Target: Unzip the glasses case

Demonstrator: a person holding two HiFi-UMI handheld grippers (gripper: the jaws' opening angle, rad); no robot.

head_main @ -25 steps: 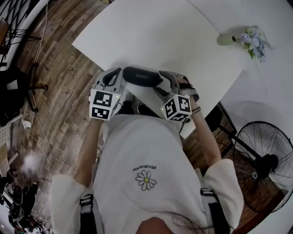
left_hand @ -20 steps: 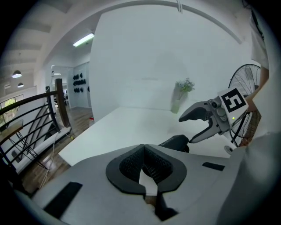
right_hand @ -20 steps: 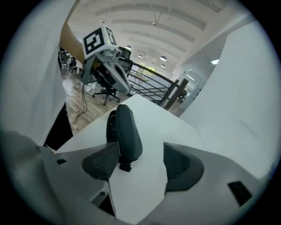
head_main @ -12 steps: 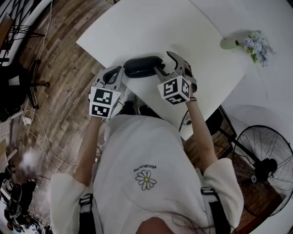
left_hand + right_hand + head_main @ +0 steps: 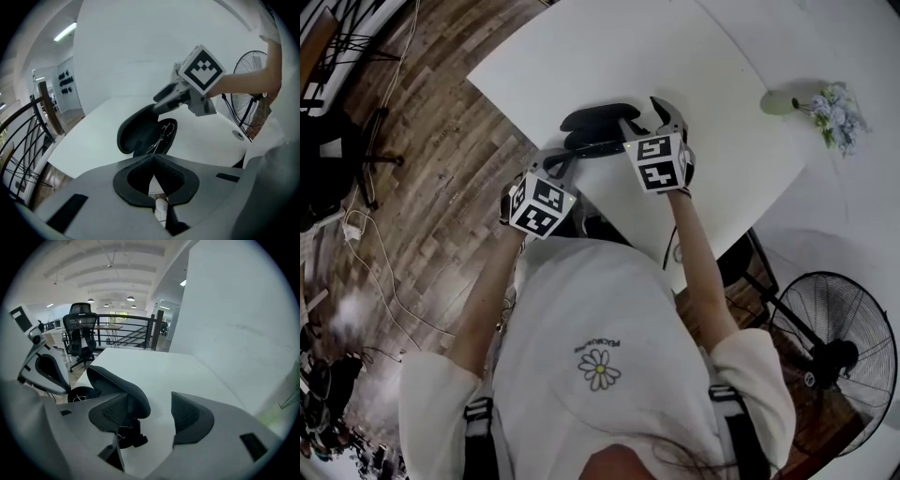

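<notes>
1. the left gripper (image 5: 153, 158) sits just short of the glasses case (image 5: 592, 122), on the case's near-left side. its jaws are pressed together at the tips with nothing between them.
2. the glasses case lies on the white table (image 5: 609, 56), already unzipped and hinged open. its lid (image 5: 117, 380) is tilted up (dark lining showing), and a pair of thin-framed glasses (image 5: 161, 136) rests in the lower shell.
3. the right gripper (image 5: 150, 405) is at the case's right side with its jaws spread wide. the raised lid stands between them, hard by one pad and well clear of the other; i cannot tell whether it touches the near pad.
4. a small vase of pale flowers (image 5: 825, 98) stands well to the right of the case, near the table's edge.
5. a floor fan (image 5: 839, 352) stands off the table, to the right of the case and nearer the person.
</notes>
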